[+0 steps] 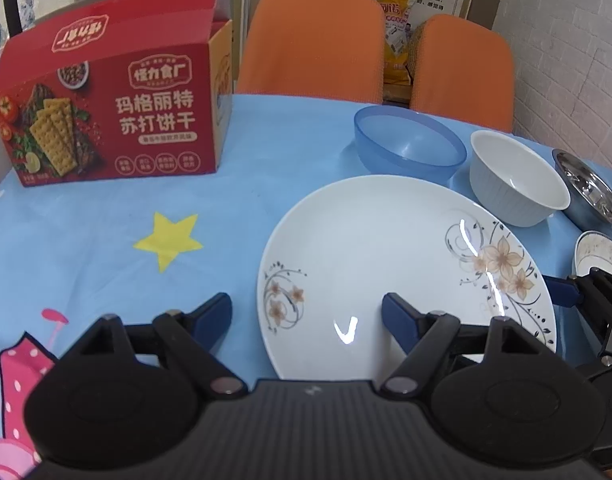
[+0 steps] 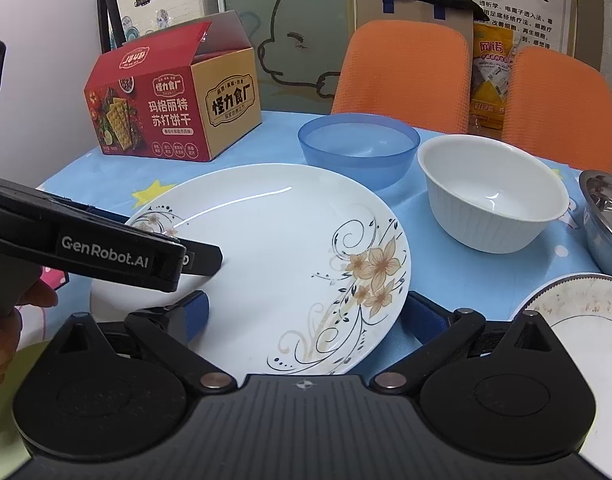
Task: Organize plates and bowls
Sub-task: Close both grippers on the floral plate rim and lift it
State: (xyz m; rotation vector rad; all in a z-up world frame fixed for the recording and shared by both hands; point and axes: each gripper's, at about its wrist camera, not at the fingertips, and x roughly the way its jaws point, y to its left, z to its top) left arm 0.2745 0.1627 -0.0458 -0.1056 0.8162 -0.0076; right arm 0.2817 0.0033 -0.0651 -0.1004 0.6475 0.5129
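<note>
A large white plate with flower patterns (image 1: pixel 390 264) (image 2: pixel 282 256) lies on the blue tablecloth. Behind it stand a blue plastic bowl (image 1: pixel 410 144) (image 2: pixel 358 148), a white ribbed bowl (image 1: pixel 514 180) (image 2: pixel 490 192) and a steel bowl (image 1: pixel 590 192) (image 2: pixel 606 220). A small patterned dish (image 1: pixel 598 252) (image 2: pixel 578 312) sits at the right. My left gripper (image 1: pixel 306 312) is open over the plate's near left rim. My right gripper (image 2: pixel 306 316) is open over the plate's near right edge. Both are empty.
A red cracker box (image 1: pixel 110 112) (image 2: pixel 162 120) stands open at the back left. Two orange chairs (image 1: pixel 314 40) (image 2: pixel 402 72) stand behind the table. A yellow-green object (image 2: pixel 6 400) lies at the near left.
</note>
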